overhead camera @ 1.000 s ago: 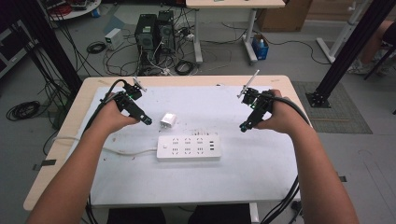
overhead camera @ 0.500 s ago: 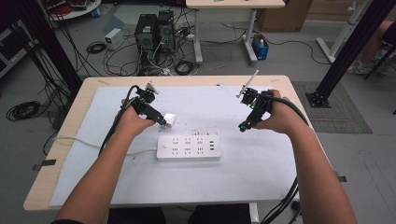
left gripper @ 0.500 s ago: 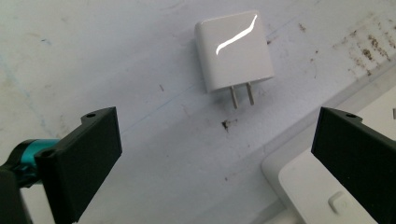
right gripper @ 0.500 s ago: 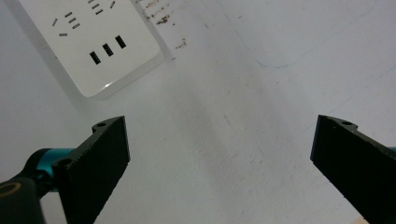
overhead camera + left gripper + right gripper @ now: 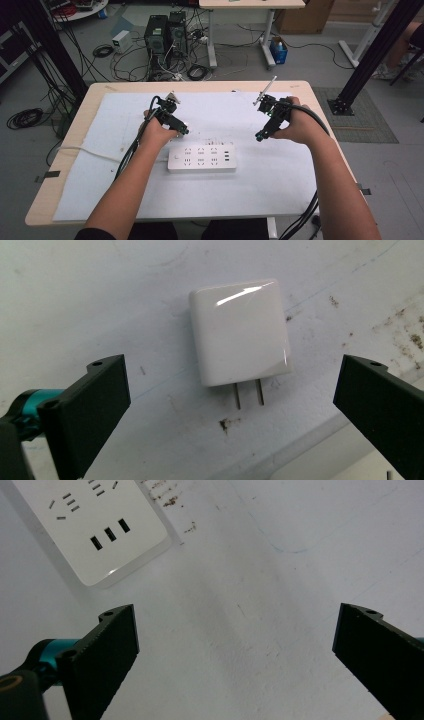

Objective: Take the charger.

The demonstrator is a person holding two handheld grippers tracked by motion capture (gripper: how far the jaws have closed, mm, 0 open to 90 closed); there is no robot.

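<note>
Near the middle of the table (image 5: pixel 75 150), toward its far edge: white charger (image 5: pixel 239 332) lying flat on the white sheet (image 5: pixel 260 180), two metal prongs (image 5: pixel 247 394) pointing at the power strip (image 5: pixel 201 158) just beside it. Hovering right over the charger, left gripper (image 5: pixel 225 390), fingers (image 5: pixel 85 405) spread wide, straddling the charger on both sides, touching nothing and holding nothing. Sitting nearer the person's edge than the charger, power strip lying lengthwise, a corner of it peeking in at the bottom of the left gripper view. Hanging above bare sheet toward the table's right edge, well apart from the charger, right gripper (image 5: pixel 235 650), fingers likewise gaping wide and gripping nothing, USB end of the power strip showing beyond them.
</note>
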